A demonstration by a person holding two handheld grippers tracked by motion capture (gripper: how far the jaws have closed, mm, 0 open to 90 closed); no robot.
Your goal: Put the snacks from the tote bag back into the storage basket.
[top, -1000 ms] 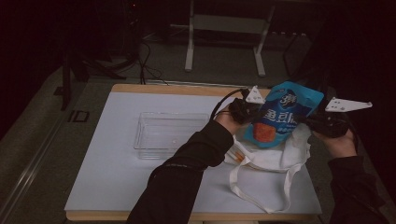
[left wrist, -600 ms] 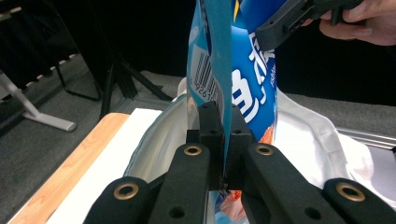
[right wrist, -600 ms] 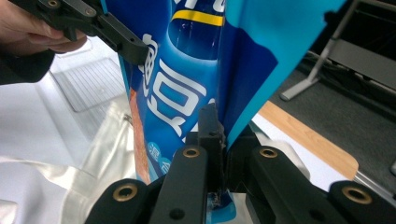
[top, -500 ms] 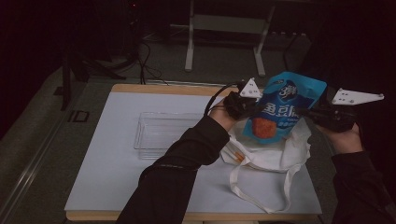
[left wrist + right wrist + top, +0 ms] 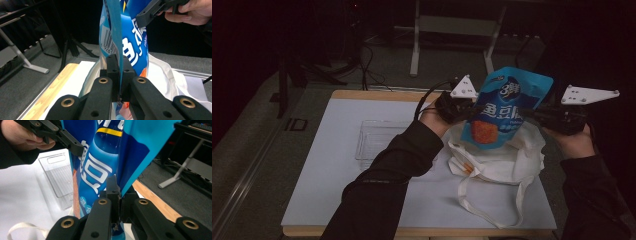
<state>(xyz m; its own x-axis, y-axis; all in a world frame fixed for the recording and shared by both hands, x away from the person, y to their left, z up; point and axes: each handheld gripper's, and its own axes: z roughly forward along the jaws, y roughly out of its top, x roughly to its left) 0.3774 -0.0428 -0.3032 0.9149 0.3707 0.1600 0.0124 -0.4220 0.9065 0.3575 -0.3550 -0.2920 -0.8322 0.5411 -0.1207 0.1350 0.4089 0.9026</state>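
A blue snack pouch (image 5: pixel 504 107) with white lettering hangs upright above a white cloth tote bag (image 5: pixel 502 155) on the table. My left gripper (image 5: pixel 468 111) is shut on the pouch's left edge, and the left gripper view shows its jaws pinching the pouch's side seam (image 5: pixel 120 67). At the pouch's right edge, my right gripper (image 5: pixel 536 113) is shut as well; its own view has the jaws clamped on the pouch's edge (image 5: pixel 120 195). The pouch's bottom sits just above the bag's open mouth. Each view also catches the other gripper (image 5: pixel 155 11) (image 5: pixel 58 135) on the pouch.
A clear plastic tray (image 5: pixel 379 140) lies on the white table top (image 5: pixel 337 170) left of the bag. The bag's straps (image 5: pixel 484 210) trail toward the table's front edge. Metal stand legs (image 5: pixel 452 30) and cables lie on the dark floor beyond.
Both grippers have lifted the pouch a little higher above the bag and pulled slightly apart, so the pouch now hangs straighter.
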